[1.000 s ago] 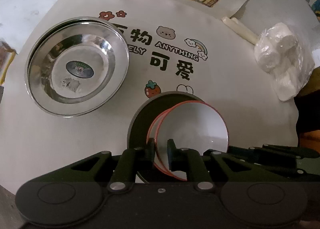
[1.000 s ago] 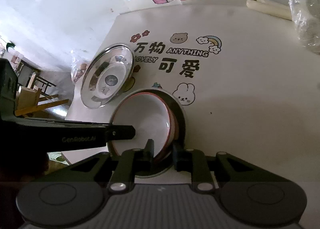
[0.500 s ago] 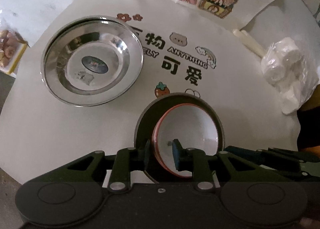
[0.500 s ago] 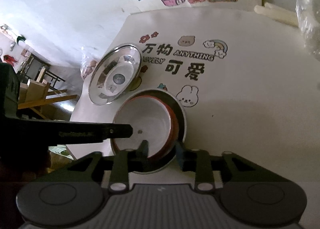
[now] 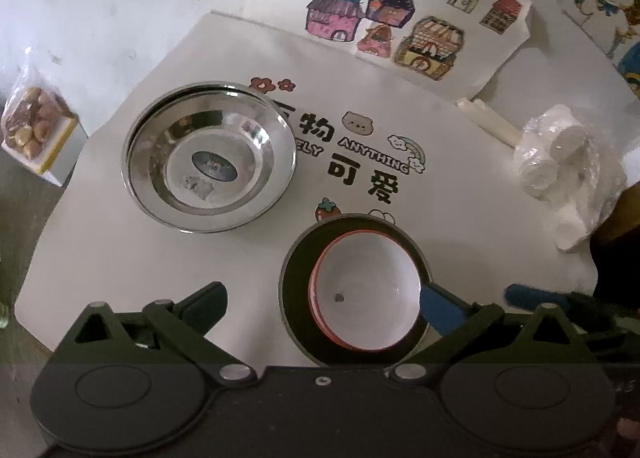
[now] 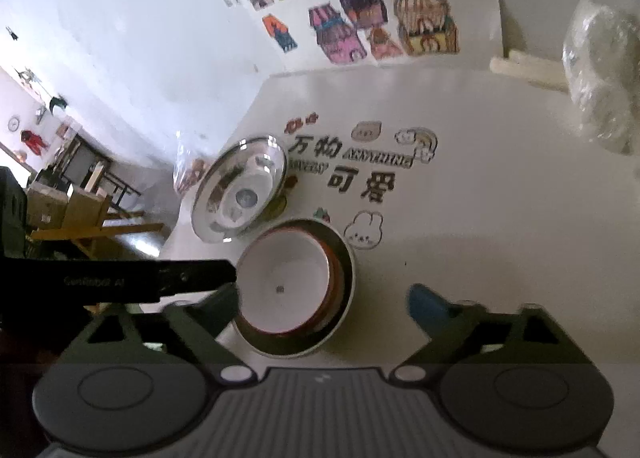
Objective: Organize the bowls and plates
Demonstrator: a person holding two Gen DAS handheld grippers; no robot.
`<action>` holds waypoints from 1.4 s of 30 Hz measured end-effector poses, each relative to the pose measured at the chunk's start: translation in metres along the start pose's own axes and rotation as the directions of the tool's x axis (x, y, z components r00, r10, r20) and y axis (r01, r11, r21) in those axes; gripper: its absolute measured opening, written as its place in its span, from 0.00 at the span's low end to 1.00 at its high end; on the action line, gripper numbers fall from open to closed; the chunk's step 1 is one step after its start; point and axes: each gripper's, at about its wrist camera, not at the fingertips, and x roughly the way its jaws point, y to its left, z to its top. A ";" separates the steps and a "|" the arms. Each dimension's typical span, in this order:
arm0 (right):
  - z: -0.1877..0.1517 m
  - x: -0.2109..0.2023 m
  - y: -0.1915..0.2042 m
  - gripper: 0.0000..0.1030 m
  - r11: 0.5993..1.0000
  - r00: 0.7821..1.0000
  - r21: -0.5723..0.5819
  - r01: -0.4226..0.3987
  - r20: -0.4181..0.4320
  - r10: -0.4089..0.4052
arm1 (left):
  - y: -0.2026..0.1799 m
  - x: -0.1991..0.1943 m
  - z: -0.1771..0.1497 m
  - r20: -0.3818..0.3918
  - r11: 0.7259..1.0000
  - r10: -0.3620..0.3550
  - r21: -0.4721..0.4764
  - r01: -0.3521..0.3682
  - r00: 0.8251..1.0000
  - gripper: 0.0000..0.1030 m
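Here my left tool (image 5: 324, 300) and right tool (image 6: 322, 298) are both opening, gripping nothing; the red-rimmed bowl (image 5: 366, 298) sits in the dark plate (image 5: 296, 298). Only the right view shows shelving (image 6: 80, 194).

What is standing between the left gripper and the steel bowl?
Nothing visible. The left gripper, its jaws opening, hangs over the white bowl nested in the dark bowl. Only bare mat lies between it and the steel bowl.
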 end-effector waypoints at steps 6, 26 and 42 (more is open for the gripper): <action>-0.006 -0.021 0.015 1.00 0.993 0.989 0.009 0.116 0.093 -0.116 | 0.012 -0.017 -0.004 0.024 0.995 -0.065 0.077 0.063 0.998 0.99; -0.082 -0.064 0.078 1.00 0.821 0.812 0.151 0.550 0.134 -0.568 | 0.085 -0.047 -0.021 0.040 0.997 -0.035 0.068 0.032 0.999 0.99; -0.044 -0.033 0.002 1.00 0.910 0.909 0.028 0.414 0.024 -0.415 | 0.060 0.011 -0.022 -0.069 0.995 0.096 -0.010 -0.096 0.993 0.99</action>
